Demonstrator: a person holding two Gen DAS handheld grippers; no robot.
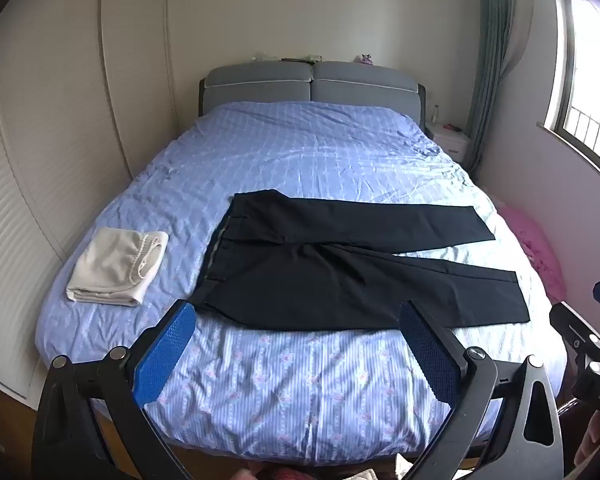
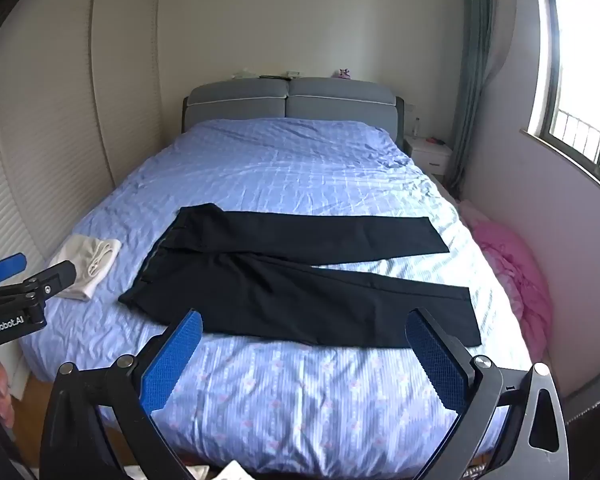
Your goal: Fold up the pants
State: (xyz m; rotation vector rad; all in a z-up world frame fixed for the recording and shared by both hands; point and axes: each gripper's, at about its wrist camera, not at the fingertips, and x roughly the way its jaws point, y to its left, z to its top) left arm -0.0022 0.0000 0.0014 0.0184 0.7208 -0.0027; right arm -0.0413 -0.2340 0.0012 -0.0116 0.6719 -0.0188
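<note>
Left wrist view: one black pants (image 1: 340, 264), one folded white garment (image 1: 116, 268).

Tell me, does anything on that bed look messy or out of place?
Not much. The black pants lie flat but unfolded, legs splayed apart in a V. A folded white garment sits neatly beside the waistband. The only untidy spot is a pink heap on the floor beside the bed.

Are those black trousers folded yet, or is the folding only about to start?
Only about to start. Done: the black pants lie spread flat on the bed, legs apart, and a folded white garment sits beside them. In hand: nothing; the left tool and right tool are both open, short of the cloth. Left: every fold.
</note>
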